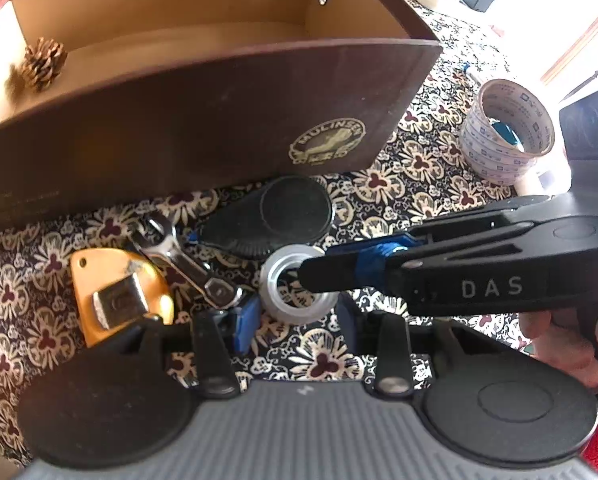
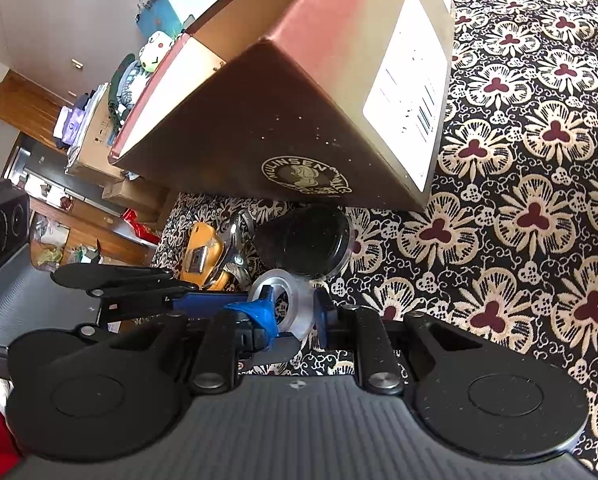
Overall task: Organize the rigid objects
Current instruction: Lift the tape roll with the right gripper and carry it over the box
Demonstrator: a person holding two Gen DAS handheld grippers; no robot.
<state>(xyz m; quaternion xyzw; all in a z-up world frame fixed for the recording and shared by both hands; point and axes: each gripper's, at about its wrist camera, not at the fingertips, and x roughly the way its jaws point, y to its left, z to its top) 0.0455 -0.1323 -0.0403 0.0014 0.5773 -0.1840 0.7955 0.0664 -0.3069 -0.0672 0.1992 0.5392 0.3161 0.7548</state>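
Note:
A small clear tape roll [image 1: 275, 300] lies on the patterned cloth just in front of the brown box [image 1: 203, 128]. My left gripper [image 1: 295, 316] straddles it, with a blue pad against each side. My right gripper [image 1: 315, 264] comes in from the right. Its lower finger is inside the roll's hole and its upper finger is outside, so it pinches the wall. In the right wrist view the roll [image 2: 299, 312] sits between the right gripper's [image 2: 295, 314] blue fingers. The left gripper's arm comes in from the left.
Left of the roll lie an orange tape measure [image 1: 119, 296] and a steel wrench [image 1: 179, 256], with a black jar [image 1: 295, 216] on its side behind them. The open box holds a pine cone [image 1: 43, 62]. A large printed tape roll [image 1: 507, 132] stands at right.

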